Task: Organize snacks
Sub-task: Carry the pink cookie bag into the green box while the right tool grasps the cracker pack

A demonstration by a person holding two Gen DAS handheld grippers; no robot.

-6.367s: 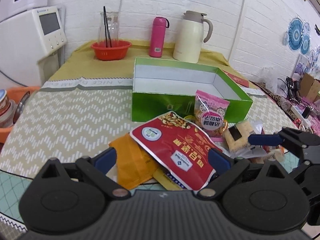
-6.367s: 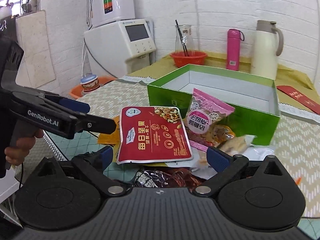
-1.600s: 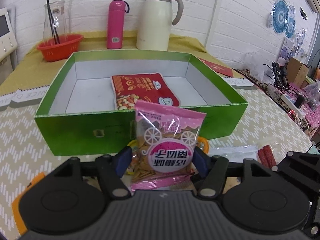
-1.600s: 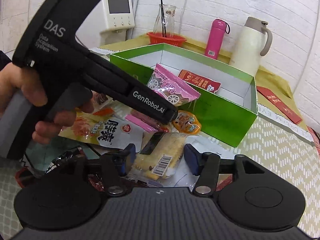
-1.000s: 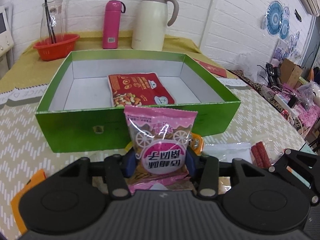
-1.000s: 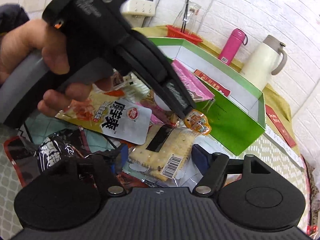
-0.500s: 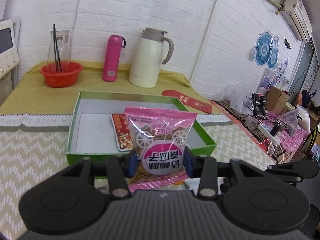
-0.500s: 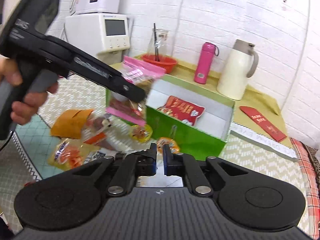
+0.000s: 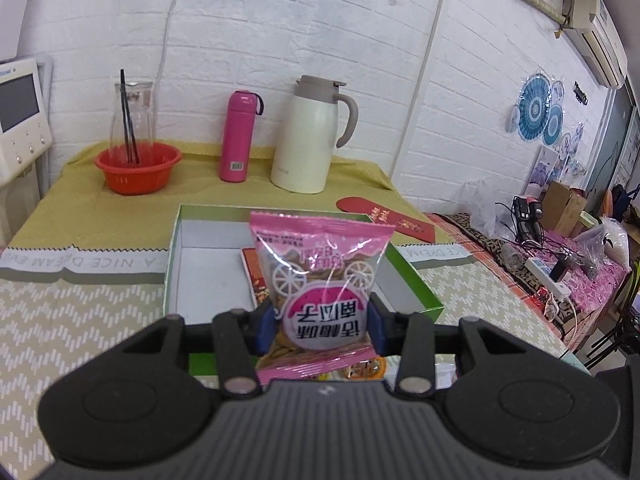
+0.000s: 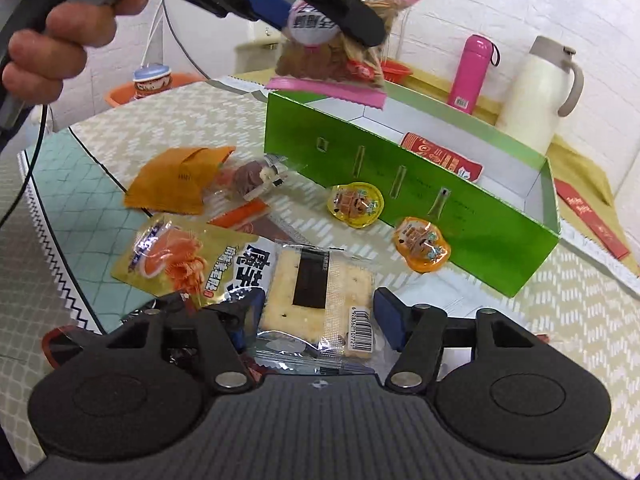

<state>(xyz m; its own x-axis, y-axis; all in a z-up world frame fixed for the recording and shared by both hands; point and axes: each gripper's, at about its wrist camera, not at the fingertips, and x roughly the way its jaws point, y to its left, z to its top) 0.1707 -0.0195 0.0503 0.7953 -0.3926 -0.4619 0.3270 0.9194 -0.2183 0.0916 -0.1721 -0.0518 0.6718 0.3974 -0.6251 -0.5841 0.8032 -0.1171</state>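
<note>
The right gripper (image 10: 316, 314) has its fingers apart around a cracker packet (image 10: 318, 300) lying on the desk (image 10: 132, 128). That packet looks light, crinkly and brittle, best taken gently by its long edges. The left gripper (image 9: 318, 330) is clamped on a pink snack bag (image 9: 320, 280), soft and puffy, raised above the green box (image 10: 420, 208). Only the right view shows the loose snacks; the left view shows the box floor.

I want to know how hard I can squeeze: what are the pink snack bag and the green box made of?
Pink snack bag: thin glossy plastic film, by its glare, see-through window and crimped ends. Green box: probably coated cardboard, with thin straight walls, white inside and slot cuts.
</note>
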